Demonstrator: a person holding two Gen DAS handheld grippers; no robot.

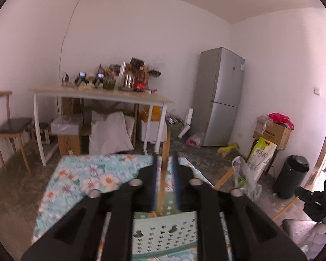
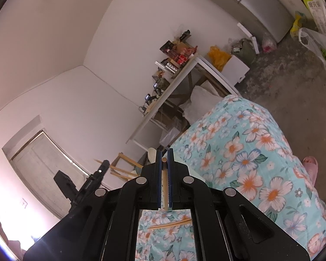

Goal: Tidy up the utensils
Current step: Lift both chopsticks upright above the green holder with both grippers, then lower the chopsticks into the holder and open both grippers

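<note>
In the left wrist view, the left gripper [image 1: 165, 158] is seen with its blue-padded fingers [image 1: 154, 174] slightly parted. A wooden chopstick [image 1: 164, 169] stands in the gap between them, and no pad is seen pressing on it. Its lower end reaches down into a pale green perforated basket [image 1: 163, 235] at the bottom centre of the frame. The basket rests on a table covered by a floral cloth [image 1: 84, 174]. A second wooden stick [image 1: 225, 177] shows to the right of the gripper, at the cloth's edge.

In the right wrist view, the right gripper [image 2: 164, 152] is closed on another chopstick [image 2: 164, 178], which is clamped between the two blue pads and runs along them at the centre of the frame. Below the fingers, at the bottom centre, a pair of chopsticks [image 2: 170, 224] is seen lying flat on the floral cloth [image 2: 250, 152]. The cloth fills the right half of that frame. In the lower left of that frame, the body of the left gripper [image 2: 93, 182] is visible.
</note>
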